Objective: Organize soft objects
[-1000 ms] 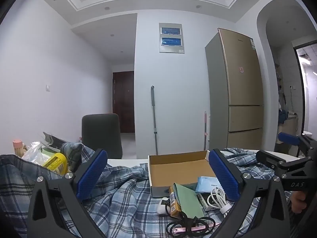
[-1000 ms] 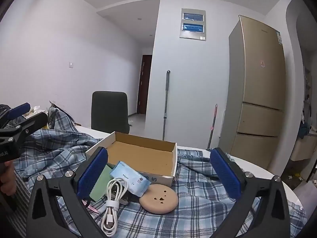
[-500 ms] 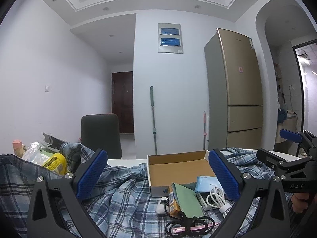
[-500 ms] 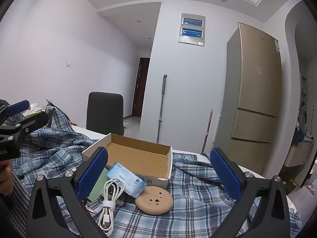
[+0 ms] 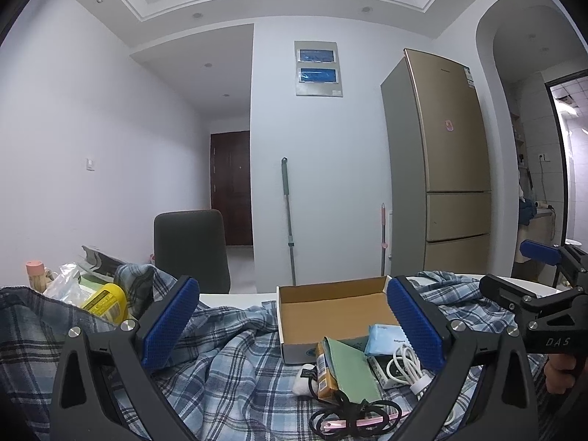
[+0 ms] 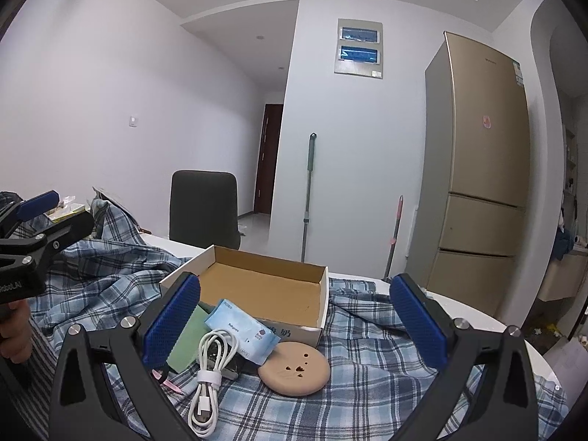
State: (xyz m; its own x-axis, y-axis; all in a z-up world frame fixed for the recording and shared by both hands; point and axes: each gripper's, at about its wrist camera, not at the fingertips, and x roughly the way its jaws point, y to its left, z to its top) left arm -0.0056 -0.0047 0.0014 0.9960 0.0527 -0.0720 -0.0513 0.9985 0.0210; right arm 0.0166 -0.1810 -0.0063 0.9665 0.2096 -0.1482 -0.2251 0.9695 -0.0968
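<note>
Our fingers are standing wide apart on both tools: the left gripper (image 5: 292,325) and the right gripper (image 6: 294,321) are each gaping over the table with nothing between their blue, dimpled pads (image 6: 172,319). We are taking the open cardboard box (image 6: 257,286) as our landmark; it is shallow, brown inside, white outside. Under it a soft, rumpled blue plaid cloth (image 6: 367,367) is spreading across the white table (image 6: 474,316). Just in front of the box a pale blue tissue pack (image 6: 240,334) is leaning on its near wall, beside a flat green pouch (image 6: 187,341), a coiled white cable (image 6: 211,364) and a round tan disc (image 6: 294,367) with small holes. Left of the box, a yellow bottle (image 5: 106,301) is showing. Behind the box a dark chair (image 6: 204,207), a mop handle (image 6: 308,191) and a gold fridge (image 6: 481,169) are standing against pale walls.
</note>
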